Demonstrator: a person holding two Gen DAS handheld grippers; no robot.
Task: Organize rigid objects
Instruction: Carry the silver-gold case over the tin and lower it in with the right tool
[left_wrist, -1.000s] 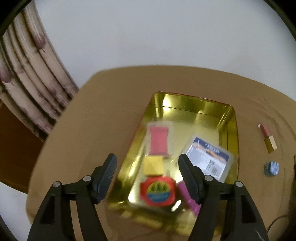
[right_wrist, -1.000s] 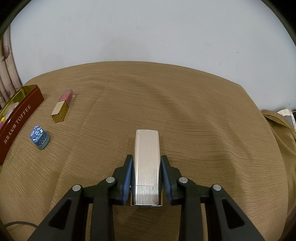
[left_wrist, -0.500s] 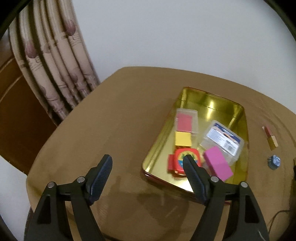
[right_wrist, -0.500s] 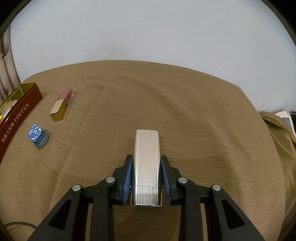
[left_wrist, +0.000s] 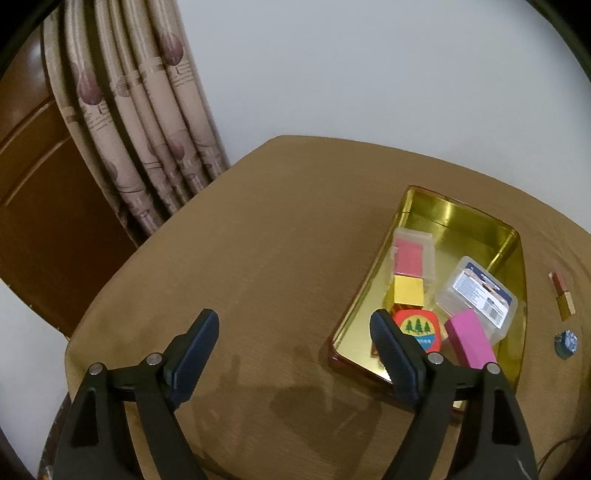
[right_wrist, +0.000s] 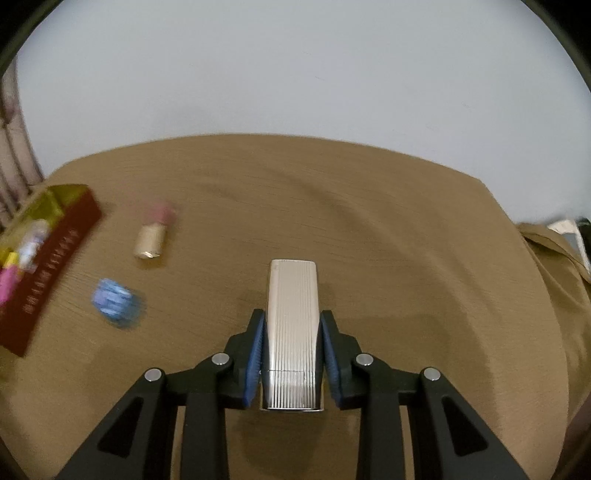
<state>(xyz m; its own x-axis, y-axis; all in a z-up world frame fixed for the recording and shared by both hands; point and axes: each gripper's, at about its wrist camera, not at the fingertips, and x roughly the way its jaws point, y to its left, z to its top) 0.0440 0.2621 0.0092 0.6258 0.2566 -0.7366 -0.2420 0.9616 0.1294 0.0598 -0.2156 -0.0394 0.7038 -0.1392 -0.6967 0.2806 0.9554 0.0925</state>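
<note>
A: Left wrist view first. The left gripper (left_wrist: 291, 347) has its jaws wide and opening further, with bare tablecloth (left_wrist: 258, 258) between them. Its right finger (left_wrist: 391, 354) covers the near corner of the gold tin (left_wrist: 458, 218).

B: Count what's inside?

A: Five things: a clear case with a red insert (left_wrist: 412, 254), a yellow cube (left_wrist: 406, 291), a red badge with trees (left_wrist: 419, 328), a pink block (left_wrist: 471, 343) and a labelled clear box (left_wrist: 476, 295). Beside the tin lie one lipstick (left_wrist: 561, 295) and one small blue piece (left_wrist: 566, 344), near the frame's edge.

B: And the right wrist view?

A: The right gripper (right_wrist: 291, 343) is clamped on one ribbed silver case (right_wrist: 293, 325), lengthwise between the blue pads (right_wrist: 255, 354), above the cloth. The left side is motion-blurred: tin lettering unreadable, lipstick and blue piece smeared.
</note>
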